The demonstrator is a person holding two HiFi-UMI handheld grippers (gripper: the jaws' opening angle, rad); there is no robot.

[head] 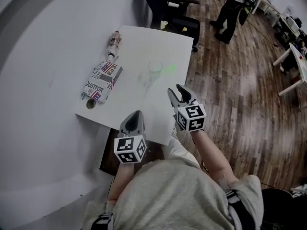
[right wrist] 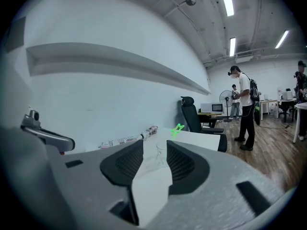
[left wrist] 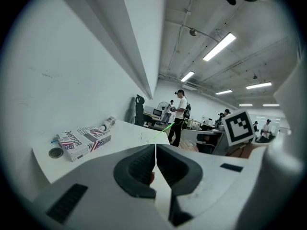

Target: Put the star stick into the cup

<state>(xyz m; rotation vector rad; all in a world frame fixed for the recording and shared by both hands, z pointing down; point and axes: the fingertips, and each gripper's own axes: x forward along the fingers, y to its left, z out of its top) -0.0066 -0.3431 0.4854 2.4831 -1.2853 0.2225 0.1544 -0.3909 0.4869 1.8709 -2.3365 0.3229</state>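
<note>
Mid tabletop (head: 139,42), star stick (head: 169,70) is seen leaning in cup (head: 154,67), dead ahead of nearer right gripper (head: 175,89) (spread, empty); left gripper (head: 136,113) closed.

White table (head: 129,104) viewed from above. Clear cup (head: 155,66) stood mid-table, green star stick (head: 170,70) seen just right of it. Printed box (head: 102,80), bottle (head: 113,42) and tape roll (head: 90,104) ranged along left edge. Left claw (head: 136,115) held at near edge, jaws together. Right claw (head: 175,90) held over table, jaws parted, nothing gripped.
</note>
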